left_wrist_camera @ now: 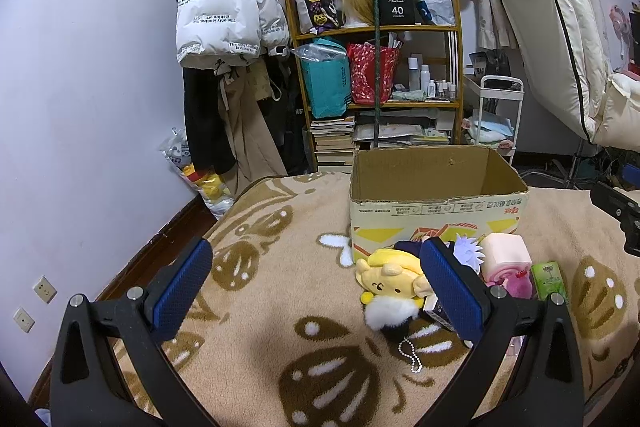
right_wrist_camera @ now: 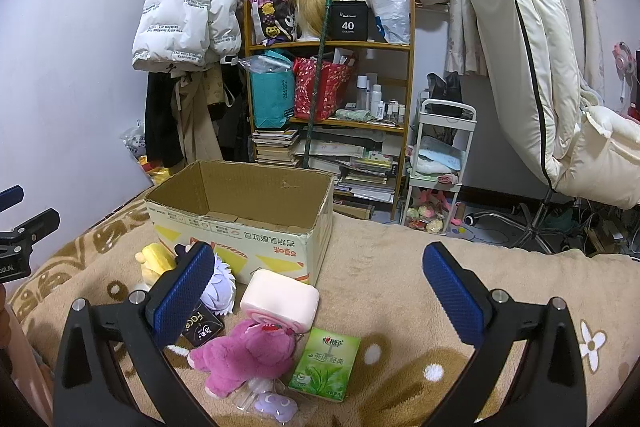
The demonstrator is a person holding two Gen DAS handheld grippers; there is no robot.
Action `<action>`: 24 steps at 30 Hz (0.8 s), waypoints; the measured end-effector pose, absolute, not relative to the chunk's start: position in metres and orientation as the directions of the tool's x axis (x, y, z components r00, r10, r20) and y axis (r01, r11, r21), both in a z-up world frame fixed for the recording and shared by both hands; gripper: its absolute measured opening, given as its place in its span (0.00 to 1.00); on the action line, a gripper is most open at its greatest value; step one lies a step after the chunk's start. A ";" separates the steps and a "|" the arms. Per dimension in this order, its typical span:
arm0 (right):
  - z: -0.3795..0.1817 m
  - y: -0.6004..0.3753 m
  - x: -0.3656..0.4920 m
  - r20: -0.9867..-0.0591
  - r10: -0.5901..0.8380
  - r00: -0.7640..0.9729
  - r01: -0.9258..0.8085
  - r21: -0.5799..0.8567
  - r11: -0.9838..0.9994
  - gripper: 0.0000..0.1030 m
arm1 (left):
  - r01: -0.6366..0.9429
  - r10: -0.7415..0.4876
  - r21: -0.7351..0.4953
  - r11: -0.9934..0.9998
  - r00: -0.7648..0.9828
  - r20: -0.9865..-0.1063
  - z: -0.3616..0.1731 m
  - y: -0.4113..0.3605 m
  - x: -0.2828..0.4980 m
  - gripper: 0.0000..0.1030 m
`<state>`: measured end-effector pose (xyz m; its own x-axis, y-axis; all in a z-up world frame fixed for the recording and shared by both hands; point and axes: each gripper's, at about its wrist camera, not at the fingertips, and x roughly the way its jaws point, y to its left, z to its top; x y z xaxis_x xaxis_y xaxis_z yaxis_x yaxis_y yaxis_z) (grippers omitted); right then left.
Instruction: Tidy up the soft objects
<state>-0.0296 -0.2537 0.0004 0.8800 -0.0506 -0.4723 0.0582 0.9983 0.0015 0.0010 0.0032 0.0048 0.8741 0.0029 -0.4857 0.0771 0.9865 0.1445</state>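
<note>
An open cardboard box (left_wrist_camera: 436, 179) (right_wrist_camera: 240, 211) stands on the beige blanket. In front of it lie soft toys: a yellow plush (left_wrist_camera: 394, 277) (right_wrist_camera: 154, 259), a white-haired doll (right_wrist_camera: 220, 285) (left_wrist_camera: 468, 249), a pink roll cushion (right_wrist_camera: 280, 301) (left_wrist_camera: 505, 255) and a magenta plush bear (right_wrist_camera: 244, 351) (left_wrist_camera: 518, 285). A green tissue pack (right_wrist_camera: 325, 363) (left_wrist_camera: 550, 279) lies beside them. My left gripper (left_wrist_camera: 316, 283) is open, left of the pile, its right finger in front of the toys. My right gripper (right_wrist_camera: 318, 287) is open above the cushion and bear.
A small black packet (right_wrist_camera: 202, 327) and a lilac item in clear wrap (right_wrist_camera: 276, 405) lie near the bear. Behind the bed stand a cluttered wooden shelf (left_wrist_camera: 376, 67), hanging coats (left_wrist_camera: 224, 19), a white cart (right_wrist_camera: 440, 163) and a cream chair (right_wrist_camera: 532, 67).
</note>
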 end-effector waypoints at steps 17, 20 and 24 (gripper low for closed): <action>0.001 -0.254 -0.030 -0.468 -0.053 0.882 0.060 0.000 0.998 1.00 | 0.072 0.008 0.146 0.987 0.876 -0.483 0.009 0.006 -0.001 0.99; 0.001 -0.253 -0.030 -0.468 -0.054 0.882 0.061 0.000 0.998 1.00 | 0.070 0.010 0.148 0.987 0.876 -0.481 0.009 0.007 -0.001 0.99; 0.000 -0.253 -0.030 -0.468 -0.053 0.882 0.061 0.001 0.998 1.00 | 0.069 0.011 0.149 0.986 0.877 -0.481 0.009 0.007 -0.002 0.99</action>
